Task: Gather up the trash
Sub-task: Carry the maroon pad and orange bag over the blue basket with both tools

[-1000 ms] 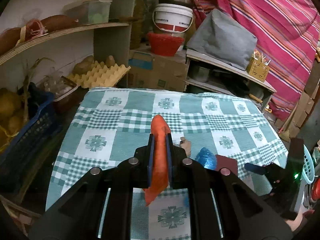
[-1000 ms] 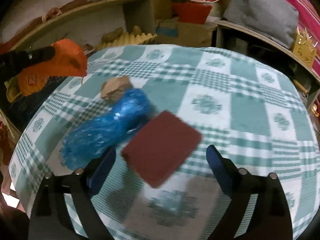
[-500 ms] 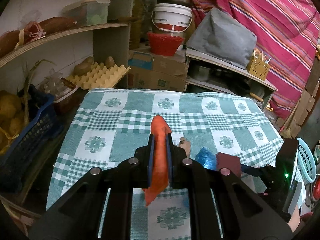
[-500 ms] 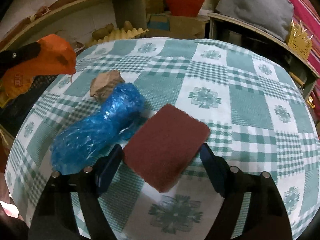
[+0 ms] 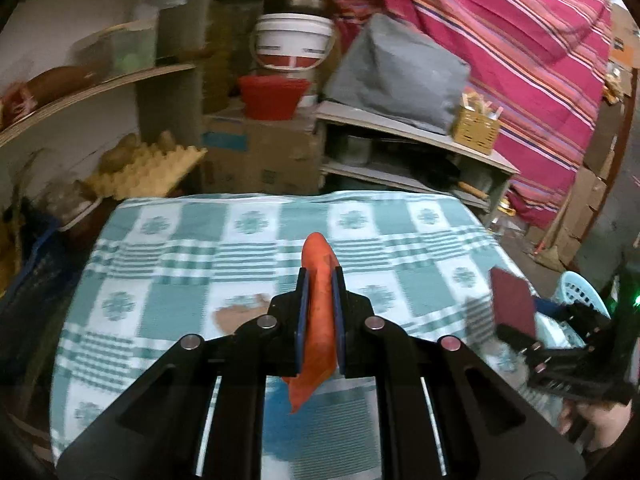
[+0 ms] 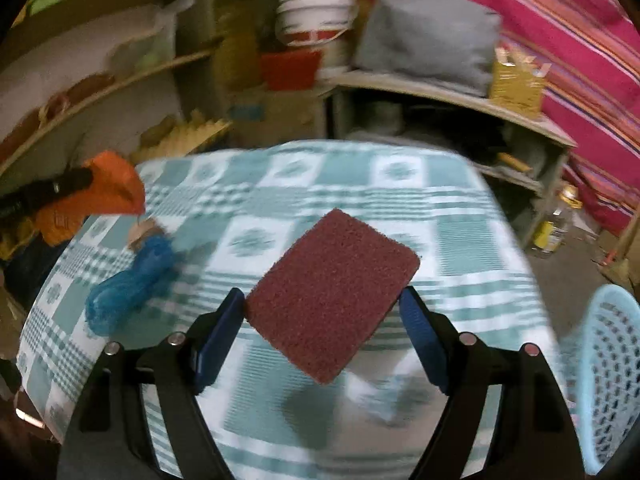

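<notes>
My left gripper (image 5: pixel 319 312) is shut on an orange wrapper (image 5: pixel 316 320) and holds it above the checked tablecloth (image 5: pixel 192 248). It shows at the left of the right wrist view, with the wrapper (image 6: pixel 114 188) in it. My right gripper (image 6: pixel 322 320) is shut on a dark red scouring pad (image 6: pixel 332 296), lifted off the table. The pad also shows in the left wrist view (image 5: pixel 514 304). A crumpled blue plastic bag (image 6: pixel 128 288) and a small brown scrap (image 6: pixel 142 232) lie on the cloth at the left.
A light blue perforated basket (image 6: pixel 612 364) stands off the table's right edge, also in the left wrist view (image 5: pixel 580 292). Shelves, an egg tray (image 5: pixel 148 168), a cardboard box, a white bucket (image 5: pixel 294 40) and a striped curtain lie behind the table.
My right gripper has closed on the scouring pad, lifted it off the cloth and swung right toward the basket. The left gripper still holds the orange wrapper and has shifted right.
</notes>
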Demonstrator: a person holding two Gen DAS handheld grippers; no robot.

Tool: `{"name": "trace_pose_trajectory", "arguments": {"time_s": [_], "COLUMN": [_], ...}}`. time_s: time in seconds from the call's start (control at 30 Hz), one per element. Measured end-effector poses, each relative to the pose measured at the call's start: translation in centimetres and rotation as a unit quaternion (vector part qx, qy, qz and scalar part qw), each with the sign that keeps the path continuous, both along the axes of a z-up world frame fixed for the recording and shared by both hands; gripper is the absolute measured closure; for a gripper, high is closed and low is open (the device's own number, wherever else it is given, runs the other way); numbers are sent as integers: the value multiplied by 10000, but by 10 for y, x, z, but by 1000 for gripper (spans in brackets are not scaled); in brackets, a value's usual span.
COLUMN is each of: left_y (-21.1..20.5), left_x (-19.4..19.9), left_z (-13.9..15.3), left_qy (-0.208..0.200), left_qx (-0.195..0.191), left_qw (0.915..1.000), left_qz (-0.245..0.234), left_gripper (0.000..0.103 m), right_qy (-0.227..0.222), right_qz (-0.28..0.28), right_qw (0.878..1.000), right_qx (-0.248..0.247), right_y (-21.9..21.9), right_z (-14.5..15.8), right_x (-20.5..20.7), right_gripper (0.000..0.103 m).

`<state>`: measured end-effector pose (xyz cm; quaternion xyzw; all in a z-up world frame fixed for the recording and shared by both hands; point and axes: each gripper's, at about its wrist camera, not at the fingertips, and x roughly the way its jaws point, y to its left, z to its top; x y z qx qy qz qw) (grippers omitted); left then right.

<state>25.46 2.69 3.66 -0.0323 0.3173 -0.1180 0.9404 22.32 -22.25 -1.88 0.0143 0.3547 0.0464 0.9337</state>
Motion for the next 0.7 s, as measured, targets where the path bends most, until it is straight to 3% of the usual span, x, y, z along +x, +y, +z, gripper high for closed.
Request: {"name": "trace_pose_trajectory", "arguments": {"time_s": [0.4, 0.7], "left_y": [-161, -291], "left_x": [-9, -41], "left_z": [3, -6], "left_qy": [-64, -31], "left_qx": [10, -152], "left_qw": [9931, 9744], "left_qz": [-1172, -2245], "left_gripper": [93, 93], "right_qy": [-362, -332], "right_qz": [-1253, -2211], "right_qw": [9914, 9746], "right_qx": [15, 100], "right_y": [-175, -289], "right_z": [28, 20], "right_x": [-69, -124], "right_gripper": [25, 25]}}
